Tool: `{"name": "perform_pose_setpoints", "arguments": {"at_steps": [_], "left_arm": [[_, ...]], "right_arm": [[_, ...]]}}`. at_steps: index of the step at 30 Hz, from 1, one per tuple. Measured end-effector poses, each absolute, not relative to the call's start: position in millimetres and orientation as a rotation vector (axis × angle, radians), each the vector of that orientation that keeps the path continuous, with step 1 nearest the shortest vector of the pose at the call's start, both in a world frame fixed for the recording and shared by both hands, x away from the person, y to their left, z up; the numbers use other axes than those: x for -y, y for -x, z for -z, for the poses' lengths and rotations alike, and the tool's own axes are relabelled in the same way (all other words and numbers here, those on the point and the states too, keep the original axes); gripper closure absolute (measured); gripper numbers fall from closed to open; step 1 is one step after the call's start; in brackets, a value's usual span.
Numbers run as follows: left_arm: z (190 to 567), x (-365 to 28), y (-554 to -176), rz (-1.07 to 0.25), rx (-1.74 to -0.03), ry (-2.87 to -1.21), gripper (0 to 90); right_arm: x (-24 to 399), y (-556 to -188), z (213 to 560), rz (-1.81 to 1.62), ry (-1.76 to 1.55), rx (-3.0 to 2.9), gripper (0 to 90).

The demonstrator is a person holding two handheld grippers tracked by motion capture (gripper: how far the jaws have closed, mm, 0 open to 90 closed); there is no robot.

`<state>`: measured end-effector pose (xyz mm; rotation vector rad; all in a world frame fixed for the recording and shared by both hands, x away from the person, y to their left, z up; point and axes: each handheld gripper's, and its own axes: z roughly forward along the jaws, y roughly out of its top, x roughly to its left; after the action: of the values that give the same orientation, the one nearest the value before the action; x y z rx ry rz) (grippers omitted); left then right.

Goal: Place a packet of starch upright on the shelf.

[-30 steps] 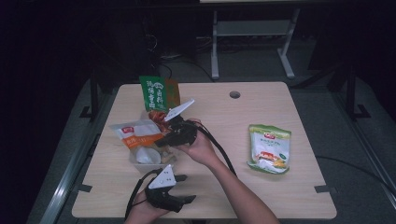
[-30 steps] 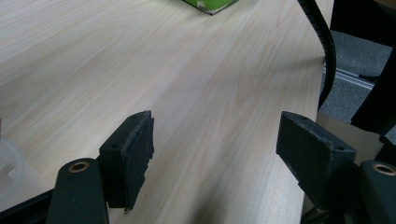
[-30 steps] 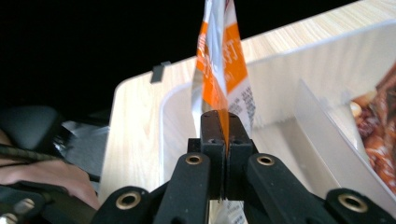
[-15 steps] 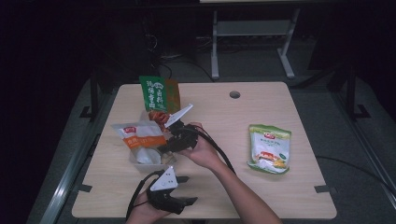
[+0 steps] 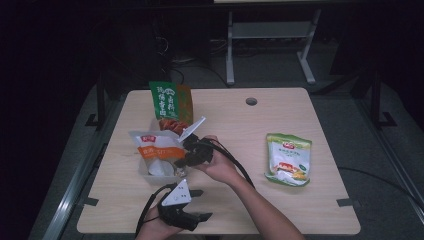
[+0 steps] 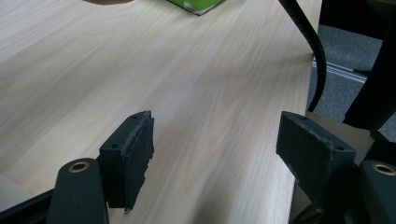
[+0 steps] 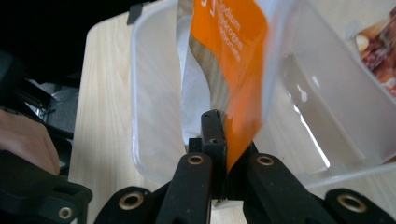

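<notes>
My right gripper (image 5: 187, 156) (image 7: 223, 135) is shut on the lower edge of an orange and white packet (image 5: 156, 150) (image 7: 229, 56), which hangs into a clear plastic box (image 5: 146, 172) (image 7: 154, 93) left of the table's middle. My left gripper (image 5: 192, 210) (image 6: 215, 154) rests low at the table's front edge, jaws wide open over bare wood with nothing between them. A green packet (image 5: 165, 100) stands upright behind the box, with a red snack packet (image 5: 172, 124) at its foot.
A green and white packet (image 5: 287, 159) lies flat on the right half of the wooden table (image 5: 325, 210). A cable hole (image 5: 251, 101) sits near the back edge. A black cable (image 6: 310, 42) trails past the table's edge. Dark floor and a metal frame lie beyond.
My right gripper has carried the orange packet leftward and down into the clear box. The left gripper has shifted slightly at the front edge.
</notes>
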<state>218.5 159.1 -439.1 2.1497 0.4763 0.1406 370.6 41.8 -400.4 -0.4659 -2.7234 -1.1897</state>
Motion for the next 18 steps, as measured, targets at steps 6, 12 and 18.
{"name": "perform_pose_setpoints", "arguments": {"at_steps": [6,12,18], "left_arm": [[439,-159,-219,-0.146,-0.465,-2.152,27.3],[439,-160,-220,-0.153,-0.466,-2.151,27.2],[439,-159,-221,-0.151,-0.481,-2.147,27.2]], "right_arm": [[-40,-371,403,1.206,0.468,2.705,85.4],[-24,-372,391,1.326,0.535,2.615,69.0],[6,-370,380,1.378,0.581,2.589,61.9]]}}
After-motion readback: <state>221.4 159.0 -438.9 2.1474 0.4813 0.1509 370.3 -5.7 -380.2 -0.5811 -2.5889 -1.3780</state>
